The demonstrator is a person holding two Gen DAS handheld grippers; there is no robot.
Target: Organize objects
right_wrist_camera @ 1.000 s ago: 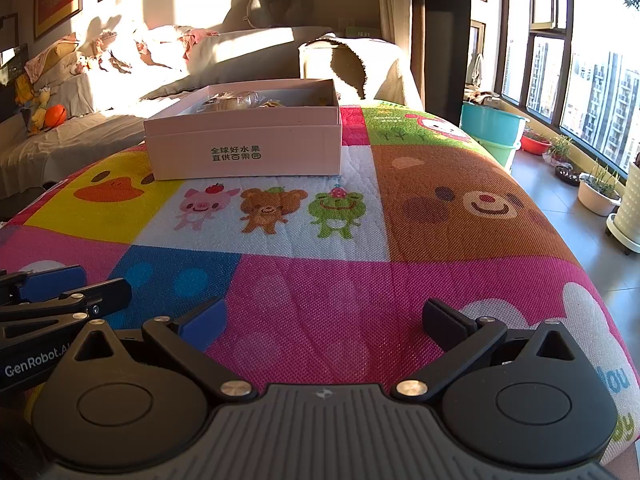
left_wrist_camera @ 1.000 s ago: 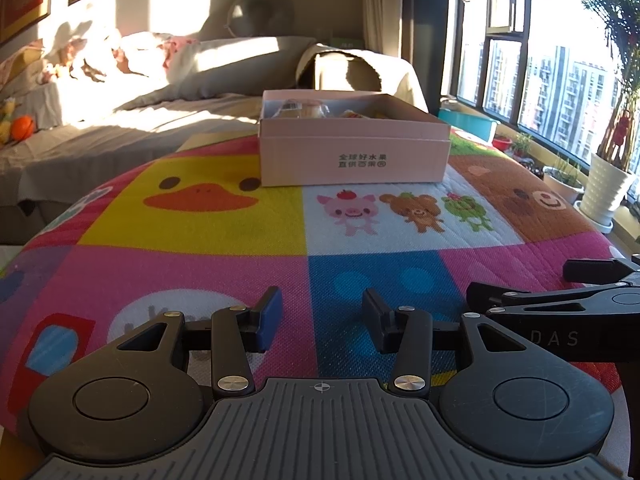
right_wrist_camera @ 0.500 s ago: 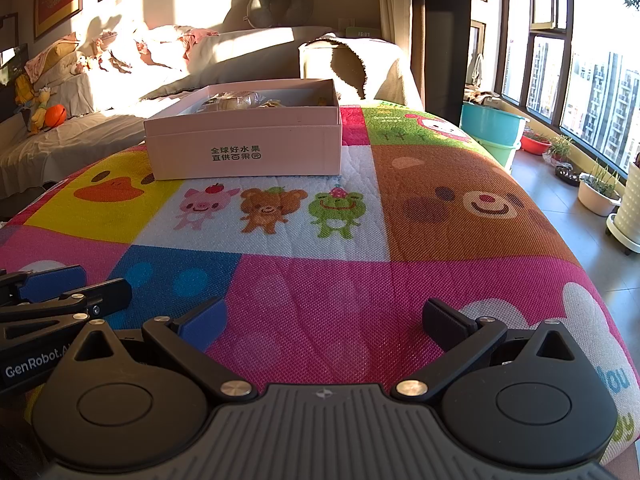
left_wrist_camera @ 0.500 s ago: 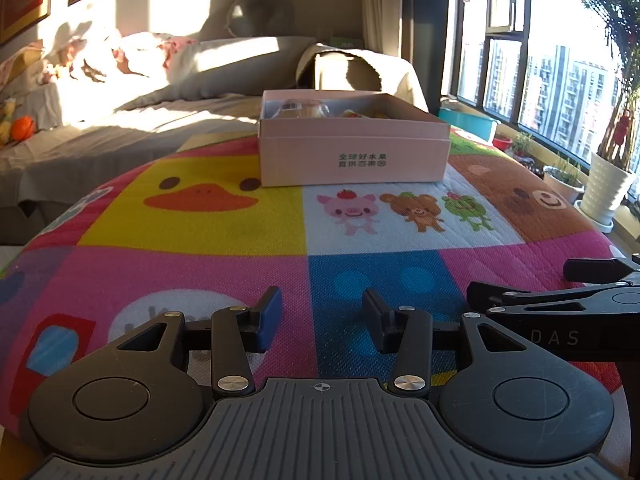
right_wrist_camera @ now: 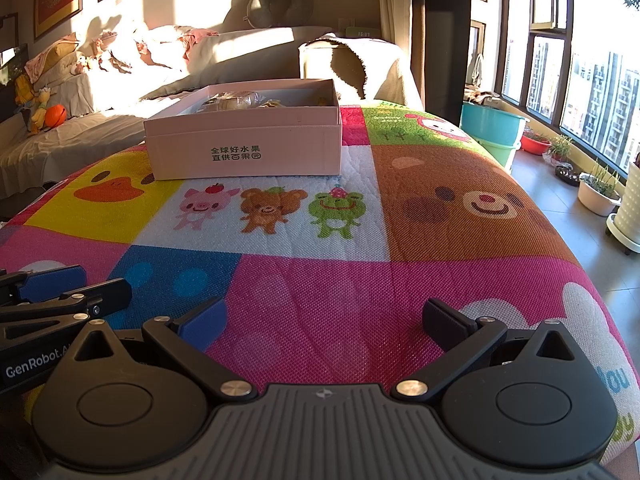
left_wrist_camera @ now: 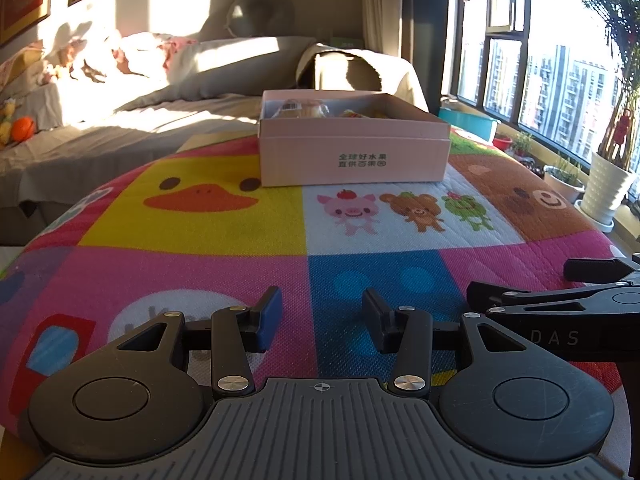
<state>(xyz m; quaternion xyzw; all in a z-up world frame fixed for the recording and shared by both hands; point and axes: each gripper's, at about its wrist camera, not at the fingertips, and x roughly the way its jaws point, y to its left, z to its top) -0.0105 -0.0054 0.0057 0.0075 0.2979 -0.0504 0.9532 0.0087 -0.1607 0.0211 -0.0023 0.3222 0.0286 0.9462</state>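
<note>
My left gripper [left_wrist_camera: 320, 320] and right gripper [right_wrist_camera: 324, 320] hover with jaws apart, gripping nothing, above the cartoon mat [left_wrist_camera: 240, 272]; the pink box [left_wrist_camera: 352, 152] sits far across it.

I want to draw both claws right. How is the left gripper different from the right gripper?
The left gripper has its fingers set closer together, while the right gripper is spread much wider. The left one hovers over the mat's blue square, the right one over its pink square. Both are black, open, empty, and point toward the pink box.
</note>
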